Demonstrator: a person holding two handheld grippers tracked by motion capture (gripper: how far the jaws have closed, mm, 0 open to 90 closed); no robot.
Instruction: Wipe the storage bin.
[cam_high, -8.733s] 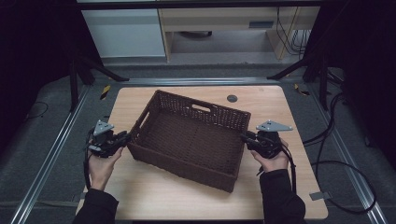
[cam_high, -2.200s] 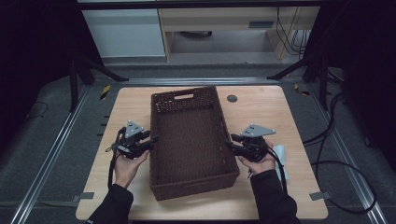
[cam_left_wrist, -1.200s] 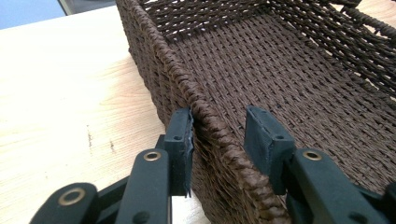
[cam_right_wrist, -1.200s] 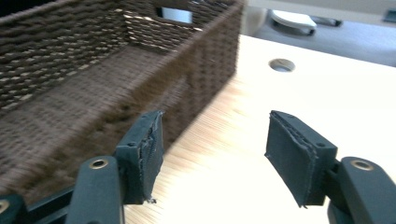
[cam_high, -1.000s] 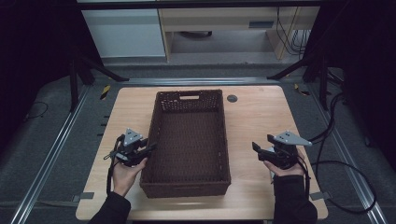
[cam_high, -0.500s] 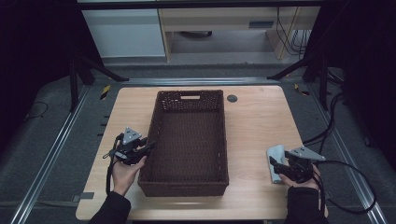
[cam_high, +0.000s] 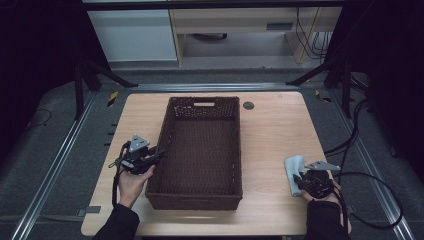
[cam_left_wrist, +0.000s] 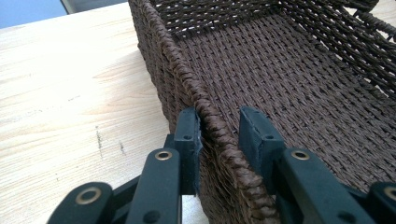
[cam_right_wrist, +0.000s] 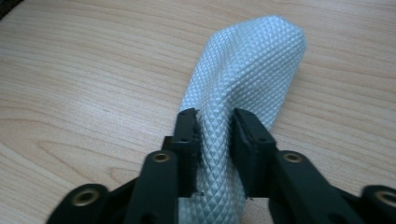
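A dark brown wicker basket (cam_high: 202, 101) lies lengthwise in the middle of the wooden table (cam_high: 280, 130), with nothing inside it. My left gripper (cam_high: 159, 153) sits at the basket's left wall. In the left gripper view the jaws straddle the basket rim (cam_left_wrist: 212, 126), and the left gripper (cam_left_wrist: 218, 135) is closed on it. At the table's right front lies a pale blue-white textured cloth (cam_high: 294, 165). My right gripper (cam_high: 298, 181) is at its near end. In the right gripper view the right gripper (cam_right_wrist: 214, 135) is shut on a raised fold of the cloth (cam_right_wrist: 252, 60).
A small black round disc (cam_high: 248, 105) is set in the tabletop just beyond the basket's far right corner. Black cables (cam_high: 360, 150) trail off the table's right side. Metal rails run along both sides, and cabinets stand beyond the far edge.
The basket was turned from a slant to lengthwise. My right gripper let go of its right wall, moved to the table's right front and closed on the cloth. The left gripper stayed at the rim.
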